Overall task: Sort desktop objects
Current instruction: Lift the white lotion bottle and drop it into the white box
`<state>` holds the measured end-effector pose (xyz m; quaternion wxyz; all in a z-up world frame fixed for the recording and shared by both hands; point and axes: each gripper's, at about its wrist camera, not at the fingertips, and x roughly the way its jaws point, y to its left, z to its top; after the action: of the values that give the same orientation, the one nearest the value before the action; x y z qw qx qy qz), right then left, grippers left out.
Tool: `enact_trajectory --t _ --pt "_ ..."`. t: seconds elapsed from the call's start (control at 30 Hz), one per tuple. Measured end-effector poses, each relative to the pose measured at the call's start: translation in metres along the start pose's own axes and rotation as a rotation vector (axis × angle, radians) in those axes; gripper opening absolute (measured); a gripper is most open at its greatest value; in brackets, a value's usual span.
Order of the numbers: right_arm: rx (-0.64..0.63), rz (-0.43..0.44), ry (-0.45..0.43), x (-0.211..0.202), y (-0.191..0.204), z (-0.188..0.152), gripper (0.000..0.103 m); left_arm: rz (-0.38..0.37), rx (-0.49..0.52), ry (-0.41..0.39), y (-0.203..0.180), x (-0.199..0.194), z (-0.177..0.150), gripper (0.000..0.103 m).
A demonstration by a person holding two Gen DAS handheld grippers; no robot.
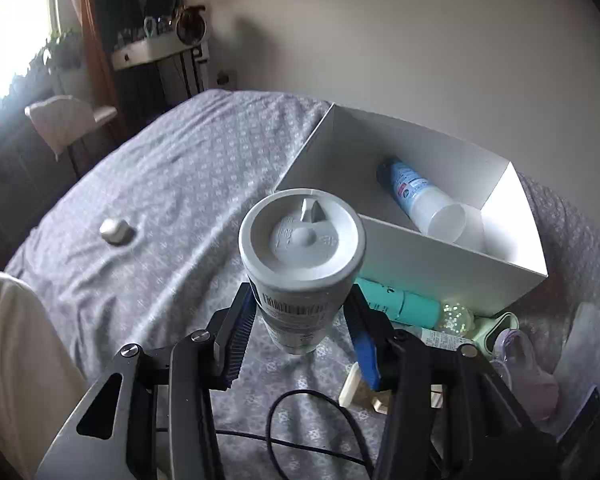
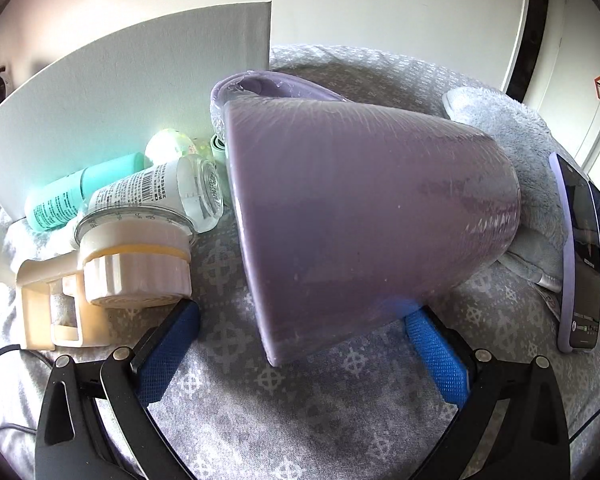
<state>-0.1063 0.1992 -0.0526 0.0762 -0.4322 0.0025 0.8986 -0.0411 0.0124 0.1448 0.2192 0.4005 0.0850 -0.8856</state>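
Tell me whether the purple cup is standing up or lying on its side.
On its side. The purple cup lies on the grey cloth with its handle on top, between the right gripper's open jaws, which do not press it.

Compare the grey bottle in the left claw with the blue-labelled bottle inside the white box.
The grey bottle is clamped in the left claw and lifted off the cloth; the blue-labelled bottle lies loose in the white box. The grey bottle shows its flat grey cap end toward the camera; the blue-labelled bottle lies on its side with a clear cap. The grey bottle is opaque grey; the other is pale with a blue label. Both are cylindrical.
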Motion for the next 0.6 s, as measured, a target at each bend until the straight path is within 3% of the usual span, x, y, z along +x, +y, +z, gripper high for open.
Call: enact_trajectory --t 0.17,0.3,0.47,0.6 --pt "0.000 0.000 0.000 -0.001 0.003 -0.001 0.103 0.106 0.137 -0.152 -0.010 -0.038 0.016 0.044" --pt "0.000 0.000 0.000 -0.002 0.003 -0.001 0.103 0.124 0.193 -0.285 -0.025 -0.071 0.043 0.044" --pt "0.000 0.000 0.000 -0.002 0.004 -0.001 0.103 0.006 0.243 -0.347 -0.051 -0.062 0.085 0.044" --pt "0.000 0.000 0.000 -0.002 0.004 -0.002 0.103 -0.179 0.206 -0.328 -0.058 -0.032 0.111 0.044"
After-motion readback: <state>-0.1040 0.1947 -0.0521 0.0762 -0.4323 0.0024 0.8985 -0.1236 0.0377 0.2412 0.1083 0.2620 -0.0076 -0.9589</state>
